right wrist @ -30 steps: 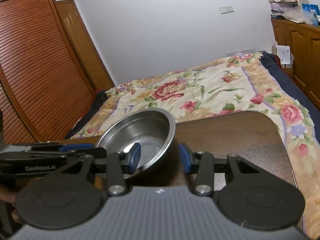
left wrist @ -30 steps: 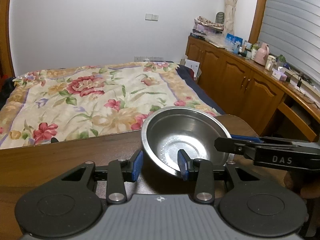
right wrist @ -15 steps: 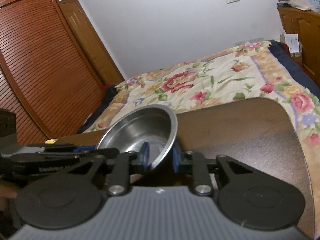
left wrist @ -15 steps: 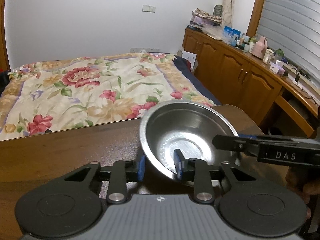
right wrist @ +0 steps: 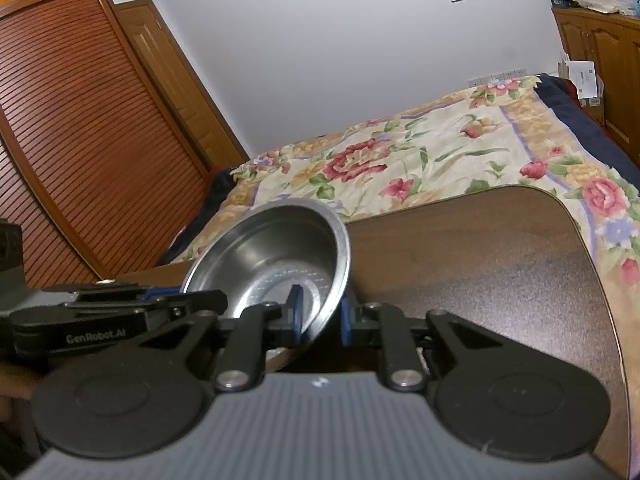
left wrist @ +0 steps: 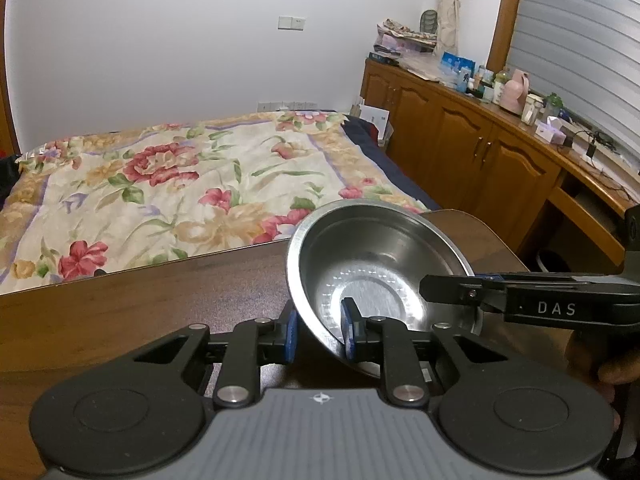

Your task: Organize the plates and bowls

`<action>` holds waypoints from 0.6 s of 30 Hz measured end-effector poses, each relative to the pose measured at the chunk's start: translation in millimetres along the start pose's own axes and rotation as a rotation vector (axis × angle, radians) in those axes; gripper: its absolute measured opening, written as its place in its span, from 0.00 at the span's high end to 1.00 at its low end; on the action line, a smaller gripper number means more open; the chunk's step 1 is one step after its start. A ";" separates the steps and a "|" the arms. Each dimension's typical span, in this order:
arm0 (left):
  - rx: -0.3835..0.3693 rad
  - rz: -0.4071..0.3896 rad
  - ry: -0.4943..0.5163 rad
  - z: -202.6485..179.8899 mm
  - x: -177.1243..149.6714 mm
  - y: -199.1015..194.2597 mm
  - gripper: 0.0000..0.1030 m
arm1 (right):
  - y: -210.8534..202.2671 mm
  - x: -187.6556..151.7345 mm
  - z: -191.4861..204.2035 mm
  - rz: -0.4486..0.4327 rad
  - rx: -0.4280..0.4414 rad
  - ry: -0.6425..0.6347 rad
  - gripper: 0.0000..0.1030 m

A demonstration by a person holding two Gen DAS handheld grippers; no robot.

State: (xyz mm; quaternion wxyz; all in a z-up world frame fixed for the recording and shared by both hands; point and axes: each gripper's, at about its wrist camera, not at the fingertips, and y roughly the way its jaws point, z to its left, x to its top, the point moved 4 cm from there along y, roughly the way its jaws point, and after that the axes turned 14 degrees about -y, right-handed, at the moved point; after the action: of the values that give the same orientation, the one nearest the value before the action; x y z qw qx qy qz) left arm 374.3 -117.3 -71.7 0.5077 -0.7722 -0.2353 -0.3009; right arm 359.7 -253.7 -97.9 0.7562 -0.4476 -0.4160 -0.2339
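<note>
Both grippers are on the bowl point(left wrist: 376, 276) at once. The left gripper point(left wrist: 319, 330) has its fingers clamped on the bowl's near rim, one blue pad point(left wrist: 291, 332) outside the wall and the other inside the steel basin. The right gripper point(right wrist: 320, 314) does the same from the opposite side, its fingers pinched tight on the rim with one pad inside and one outside.

The bowl sits tilted between them, its open mouth leaning toward the bed point(left wrist: 180, 184), over the dark wooden surface point(right wrist: 480, 264). Whether its base touches the wood I cannot tell; the grippers hide the underside. Seen from the left camera, the right gripper reaches in from the bowl's right side, black body marked "DAS", with a bit of a hand point(left wrist: 616, 364) behind it. From the right camera, the left gripper shows at the bowl's left.

Beyond the bowl lies the bed under a floral cover. Right of it runs a wooden cabinet point(left wrist: 472, 148) crowded with small items, and left of it stands a slatted wardrobe point(right wrist: 80, 152).
</note>
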 end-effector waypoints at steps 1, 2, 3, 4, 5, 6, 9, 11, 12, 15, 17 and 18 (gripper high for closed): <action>0.001 0.001 0.000 -0.2 -0.2 -0.3 0.77 | -0.3 0.5 -0.6 -0.001 0.000 0.002 0.81; 0.001 0.000 0.002 -0.1 0.1 -0.2 0.77 | -0.6 0.6 -0.7 -0.004 0.001 0.003 0.81; 0.000 -0.001 0.001 0.0 0.4 -0.2 0.77 | -1.0 0.9 -0.5 -0.007 0.000 0.003 0.81; 0.001 -0.001 0.001 -0.2 0.4 -0.3 0.77 | -1.9 1.1 -0.1 -0.012 -0.001 0.002 0.82; 0.001 -0.001 0.001 -0.3 0.5 -0.4 0.77 | -3.0 1.3 0.0 -0.017 -0.002 0.001 0.82; 0.002 -0.001 0.001 -0.3 0.6 -0.3 0.77 | -3.7 1.7 0.3 -0.021 -0.004 0.001 0.83; -0.001 -0.004 0.005 -0.4 1.0 -2.1 0.77 | -6.2 1.8 -0.1 -0.030 0.000 0.008 0.83; -0.007 -0.009 0.005 -0.3 1.6 -5.8 0.77 | -8.3 3.8 0.6 -0.035 0.003 0.015 0.84; -0.011 -0.014 0.005 -0.7 2.1 -8.6 0.77 | -9.5 4.8 1.2 -0.038 0.004 0.013 0.84; -0.017 -0.029 0.011 -0.9 3.7 -19.7 0.77 | -16.5 9.7 6.6 -0.055 0.001 -0.013 0.84; -0.024 -0.042 0.013 -1.2 5.1 -28.3 0.77 | -21.2 12.8 9.5 -0.060 0.009 -0.014 0.84; -0.027 -0.048 0.014 -1.7 5.9 -32.9 0.77 | -23.7 13.8 11.0 -0.062 0.010 -0.016 0.84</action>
State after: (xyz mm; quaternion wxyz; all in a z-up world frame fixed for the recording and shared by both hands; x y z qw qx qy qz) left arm 356.1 -106.3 -45.9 0.4915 -0.7710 -0.2461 -0.3215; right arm 345.3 -255.5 -72.1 0.7476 -0.4324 -0.4368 -0.2516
